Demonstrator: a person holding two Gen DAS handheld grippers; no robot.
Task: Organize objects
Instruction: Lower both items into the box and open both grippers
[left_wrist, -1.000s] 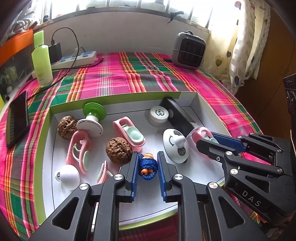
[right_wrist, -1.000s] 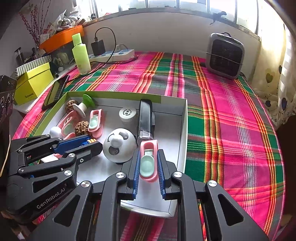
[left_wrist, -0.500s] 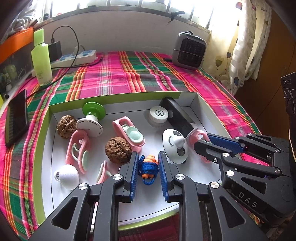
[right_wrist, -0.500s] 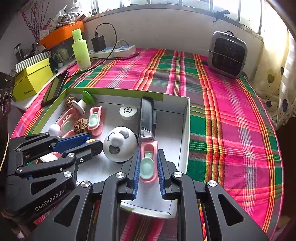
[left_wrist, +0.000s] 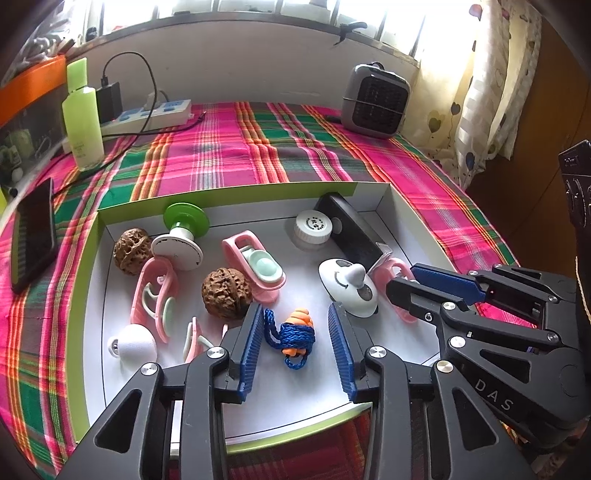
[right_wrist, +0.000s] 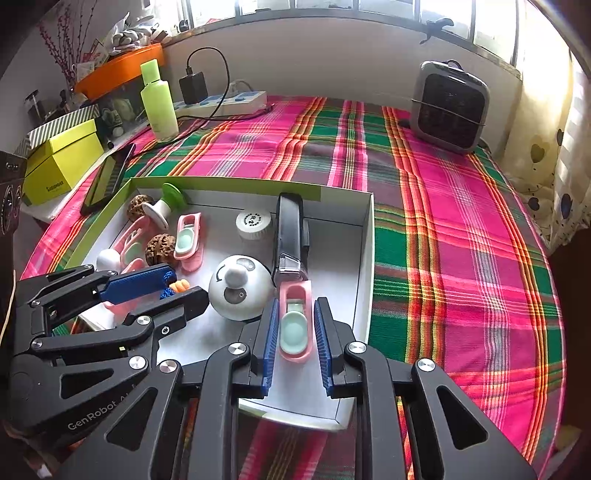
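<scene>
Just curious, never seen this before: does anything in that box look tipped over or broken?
Nothing looks broken. The items lie loose and jumbled in the box; the green-based stand lies tipped on its side, and the black device leans against the far wall.

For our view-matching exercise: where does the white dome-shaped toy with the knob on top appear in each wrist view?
Left wrist view: white dome toy lies right of centre in the box, beside the right gripper.
Right wrist view: it sits centre, left of the pink clip.
Shared landmark: the black stapler just behind it.
</scene>
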